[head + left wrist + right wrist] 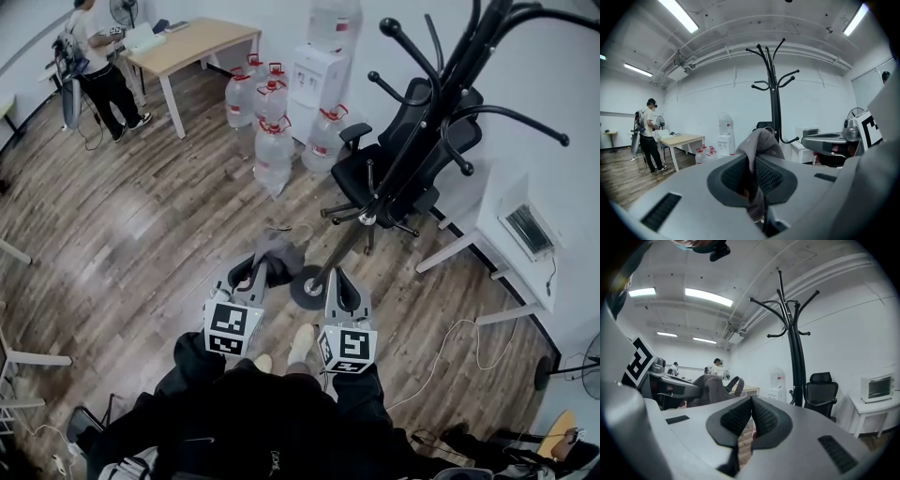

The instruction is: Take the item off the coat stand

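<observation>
1. Grey cloth of the item (761, 143) is pinched between our left gripper's (752, 164) jaws, which are clamped on it. It bulges up past the pads.
2. Our right gripper's (751, 411) jaws are pressed together, holding nothing.
3. Both grippers point side by side toward the black coat stand (410, 141), its round base between them in the head view.
4. We hold the item apart from the stand's hooks.
5. An office chair (822, 390) stands behind the stand.

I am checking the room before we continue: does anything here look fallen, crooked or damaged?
Nothing stands out. The coat stand stands upright with bare hooks. The water bottles stand grouped on the floor beside the dispenser. The grey cloth item is clamped in the left hand-held gripper.
</observation>
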Demonstrator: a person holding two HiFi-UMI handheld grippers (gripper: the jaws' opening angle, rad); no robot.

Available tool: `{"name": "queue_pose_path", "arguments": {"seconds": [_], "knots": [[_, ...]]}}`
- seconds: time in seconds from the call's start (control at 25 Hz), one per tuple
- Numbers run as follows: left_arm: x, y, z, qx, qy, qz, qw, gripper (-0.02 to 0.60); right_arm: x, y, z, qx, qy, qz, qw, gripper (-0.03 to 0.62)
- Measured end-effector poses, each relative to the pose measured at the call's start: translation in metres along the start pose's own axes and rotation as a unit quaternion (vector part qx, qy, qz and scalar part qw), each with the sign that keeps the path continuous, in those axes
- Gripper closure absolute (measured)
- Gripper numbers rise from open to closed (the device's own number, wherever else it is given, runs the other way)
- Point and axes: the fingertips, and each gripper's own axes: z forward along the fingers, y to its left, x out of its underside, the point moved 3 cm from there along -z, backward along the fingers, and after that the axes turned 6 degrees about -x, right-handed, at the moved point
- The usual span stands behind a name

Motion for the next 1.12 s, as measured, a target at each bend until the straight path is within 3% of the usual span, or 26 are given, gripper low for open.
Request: {"name": "queue_pose_path", "arguments": {"seconds": [0.6, 1.12], "knots": [[0.014, 0.022, -0.047, -0.043, 0.01, -0.007, 0.999, 0.54, 0.003, 0.04, -0.004, -0.041, 0.0, 0.002, 0.999, 0.579], [0.018, 0.021, -0.062, -0.049, 0.011, -0.005, 0.9987, 0.54, 0.006, 0.047, -0.014, -0.048, 0.0, 0.009, 0.999, 0.579]]}}
